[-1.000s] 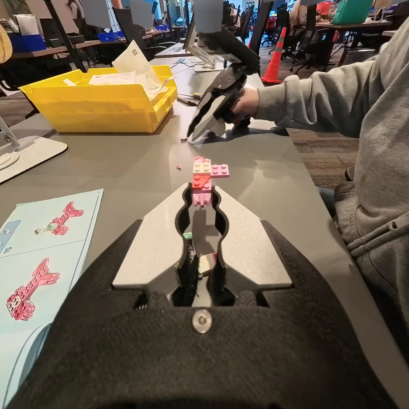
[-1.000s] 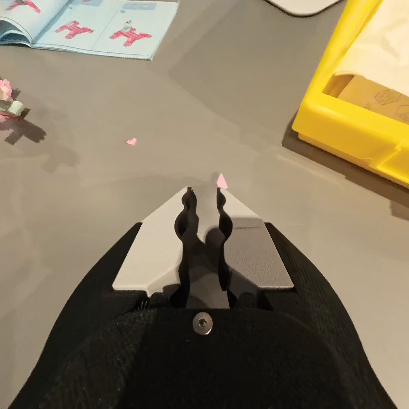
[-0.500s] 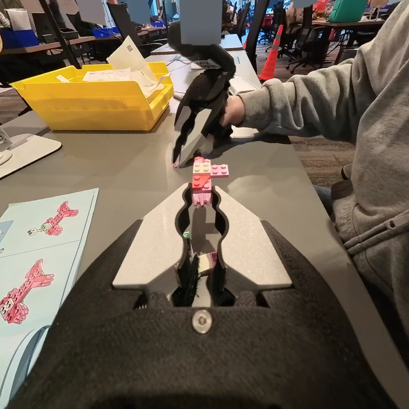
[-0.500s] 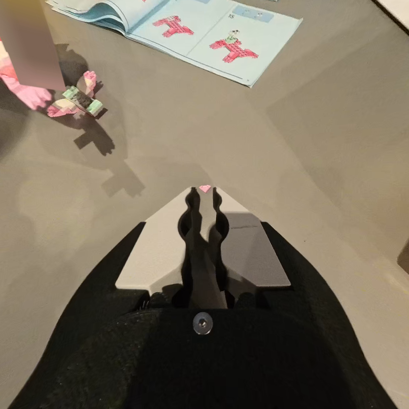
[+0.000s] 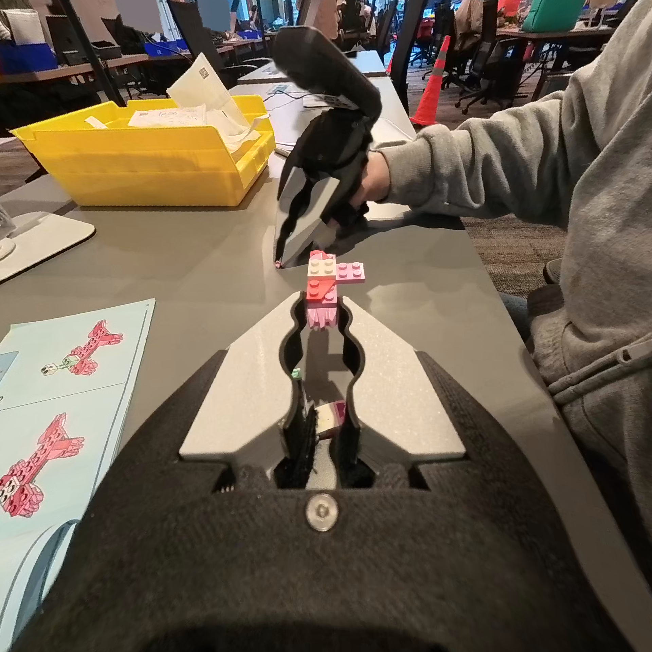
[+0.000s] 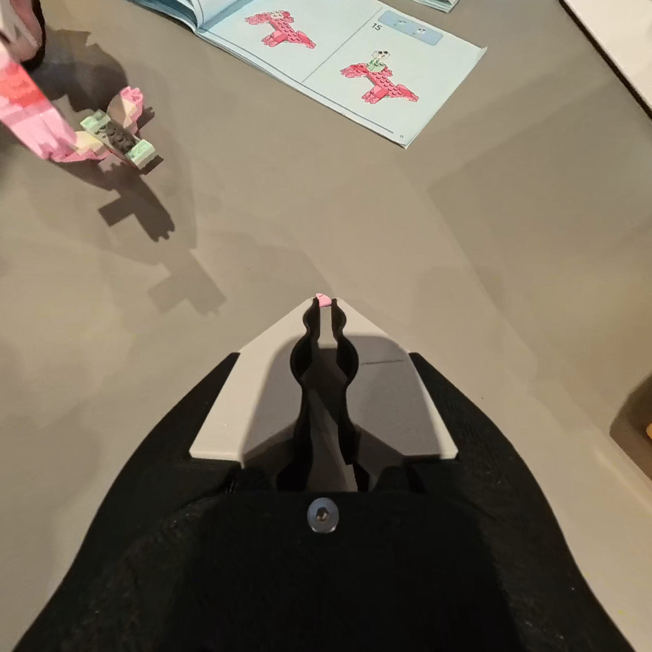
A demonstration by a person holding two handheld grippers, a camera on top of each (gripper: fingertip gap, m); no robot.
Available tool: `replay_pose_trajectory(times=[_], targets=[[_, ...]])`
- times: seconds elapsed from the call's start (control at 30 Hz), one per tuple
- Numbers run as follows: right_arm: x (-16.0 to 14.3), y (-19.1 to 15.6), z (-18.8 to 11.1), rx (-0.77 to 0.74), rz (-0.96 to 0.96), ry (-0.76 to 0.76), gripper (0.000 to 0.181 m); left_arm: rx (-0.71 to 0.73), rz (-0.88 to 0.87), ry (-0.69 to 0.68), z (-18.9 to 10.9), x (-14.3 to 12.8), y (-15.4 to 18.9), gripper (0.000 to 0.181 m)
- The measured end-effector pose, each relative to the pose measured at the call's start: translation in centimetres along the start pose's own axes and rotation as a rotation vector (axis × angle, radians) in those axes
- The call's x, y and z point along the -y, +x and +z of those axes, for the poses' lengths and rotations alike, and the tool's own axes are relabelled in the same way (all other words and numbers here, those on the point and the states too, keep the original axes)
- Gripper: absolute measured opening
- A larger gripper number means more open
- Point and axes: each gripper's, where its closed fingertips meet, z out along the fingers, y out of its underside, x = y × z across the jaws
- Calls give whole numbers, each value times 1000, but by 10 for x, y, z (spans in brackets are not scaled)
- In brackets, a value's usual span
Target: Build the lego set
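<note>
Pinching narrowly, my right tongs (image 6: pixel 325 300) straddle the tiny pink piece (image 6: pixel 323 300) on the table (image 6: pixel 388 229); I should close squarely before lifting. My left tongs (image 5: pixel 320 306) grip the pink build (image 5: pixel 323 289).

Right gripper (image 5: pixel 282 259) has swung away from the yellow bin (image 5: pixel 148 165) toward the model (image 5: pixel 323 282); its tips now sit just behind and left of the model, down at the table.

Small pink piece (image 6: pixel 324 300), a second ago loose on the table ahead of the right tips, now lies between them, jaws narrowed around it; whether they are pinching it, cannot tell.

In the right wrist view the bin has gone; the booklet (image 6: pixel 352 63) has shifted toward centre, and the model looms larger at the left edge.
</note>
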Motion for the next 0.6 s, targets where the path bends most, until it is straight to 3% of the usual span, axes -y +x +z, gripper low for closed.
replay_pose_trajectory(times=[0.13,0.23,0.4,0.6], targets=[[4,-2,-1,-85,-191,2,5,-2,-7,3,0,0,0,16],[9,-3,-5,-197,-472,-49,4,-4,-8,4,0,0,0,16],[15,-11,-6,-301,-1070,-230,4,-8,-9,5,0,0,1,16],[7,-32,4,-246,-1923,-468,5,-12,-12,7,1,0,1,16]])
